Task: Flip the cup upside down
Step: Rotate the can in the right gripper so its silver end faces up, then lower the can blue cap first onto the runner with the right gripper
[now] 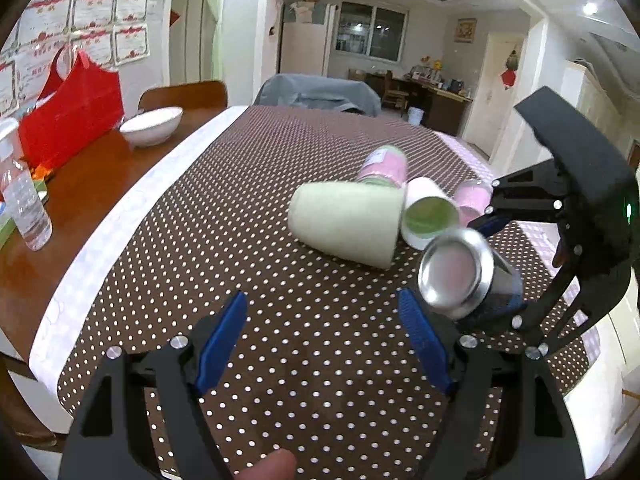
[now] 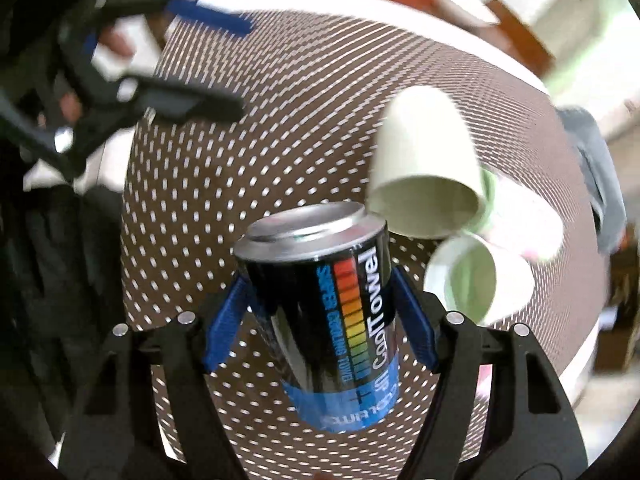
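- A black and blue can [image 2: 332,312] is pinched between the fingers of the right gripper [image 2: 320,320], lifted clear of the dotted cloth [image 1: 280,340] that covers the counter [image 1: 80,200].
- The can's print reads upside down in the right wrist view, and its silver end [image 1: 454,268] faces the left wrist camera; the can is judged to be part-way through its turn, not yet set down.
- The left gripper [image 1: 322,344] is held low over the cloth with its fingers spread and nothing between them.
- A pale green cup [image 1: 348,224] is lying on its side just beyond the can, with a white cup [image 1: 428,216] and pink-wrapped containers [image 1: 384,166] crowded against it. Whether these touch one another cannot be told with certainty.
- Both views are blurred, the right wrist view more so, so fine contact at the finger pads cannot be confirmed.
- Recommended for the step in hand: the grip is to be kept firm at mid-body, since a smooth metal wall may slip during rotation.
- The turn is to be completed until the can's axis is upright before lowering.
- A bare patch of cloth on the near side, away from the lying cups, is to be chosen for set-down, as the pale green cup's rim sits close to the can.
- Release is to be made only once the end rests flat.
- A white bowl [image 1: 152,124] and red bag [image 1: 72,120] stand well apart and pose no obstruction.
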The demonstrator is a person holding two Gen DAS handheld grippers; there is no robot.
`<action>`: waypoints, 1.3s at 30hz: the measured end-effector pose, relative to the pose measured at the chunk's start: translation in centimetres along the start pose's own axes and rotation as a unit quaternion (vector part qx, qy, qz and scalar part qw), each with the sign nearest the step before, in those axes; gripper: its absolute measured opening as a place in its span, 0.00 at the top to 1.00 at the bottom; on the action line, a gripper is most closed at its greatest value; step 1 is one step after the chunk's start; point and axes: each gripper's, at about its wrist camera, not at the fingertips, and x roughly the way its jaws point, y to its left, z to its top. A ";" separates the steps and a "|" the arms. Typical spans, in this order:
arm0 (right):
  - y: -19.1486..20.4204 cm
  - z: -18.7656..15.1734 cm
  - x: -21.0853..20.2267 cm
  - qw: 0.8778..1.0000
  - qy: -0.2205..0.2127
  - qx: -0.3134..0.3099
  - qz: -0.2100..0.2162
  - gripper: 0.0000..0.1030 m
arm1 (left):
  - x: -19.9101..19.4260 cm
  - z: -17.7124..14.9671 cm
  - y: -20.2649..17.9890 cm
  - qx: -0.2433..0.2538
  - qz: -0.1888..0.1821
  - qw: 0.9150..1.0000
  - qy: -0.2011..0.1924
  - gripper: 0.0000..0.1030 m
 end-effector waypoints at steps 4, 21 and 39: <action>-1.6 -1.9 -2.3 0.992 -0.068 0.110 0.003 0.34 | -1.1 0.5 -0.7 0.015 -0.003 1.000 -0.015 0.25; -0.9 -6.2 -8.6 0.899 -0.295 0.320 -0.044 0.35 | -4.9 0.5 -2.6 0.043 -0.005 0.998 -0.053 0.25; -0.3 -6.0 -3.6 0.900 -0.242 0.352 -0.091 0.35 | -5.7 0.4 -2.6 0.045 0.001 0.997 -0.059 0.25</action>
